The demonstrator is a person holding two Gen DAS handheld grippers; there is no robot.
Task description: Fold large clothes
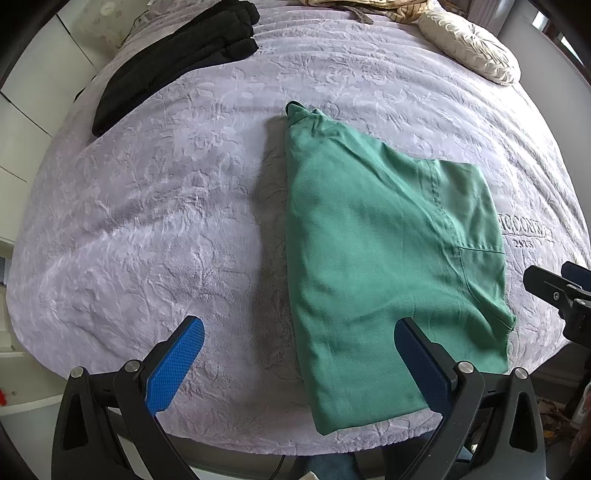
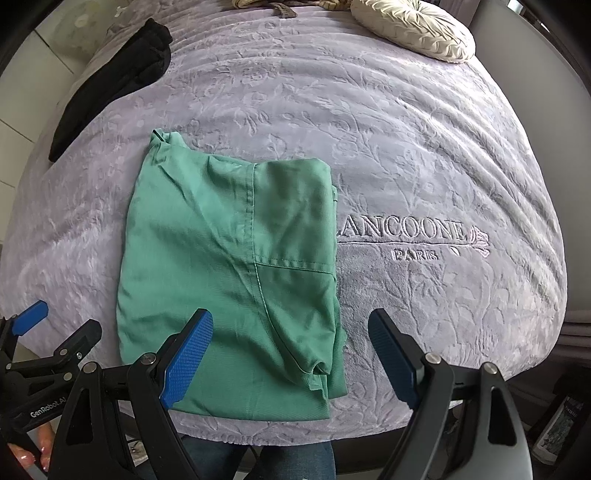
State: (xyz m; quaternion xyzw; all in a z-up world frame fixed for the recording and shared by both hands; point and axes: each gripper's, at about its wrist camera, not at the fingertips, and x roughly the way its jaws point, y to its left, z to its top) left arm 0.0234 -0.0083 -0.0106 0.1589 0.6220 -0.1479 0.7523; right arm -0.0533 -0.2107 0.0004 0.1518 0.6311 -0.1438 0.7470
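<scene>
A green garment [image 1: 376, 258] lies folded lengthwise on the lilac bedspread [image 1: 166, 221], its narrow end pointing away and its wide end near the front edge. My left gripper [image 1: 299, 328] hangs above the garment's left edge, open, with nothing between its blue pads. In the right wrist view the same green garment [image 2: 236, 280] lies flat with a pocket seam showing. My right gripper [image 2: 291, 326] hovers over its near right corner, open and empty. The left gripper [image 2: 37, 332] shows at the lower left of that view.
Folded black clothes [image 1: 173, 55] lie at the far left of the bed. A cream round cushion [image 1: 469, 40] and striped fabric [image 1: 399, 9] sit at the far end. The bedspread [image 2: 443, 166] carries embroidered lettering to the garment's right. White cupboards [image 1: 33, 85] stand on the left.
</scene>
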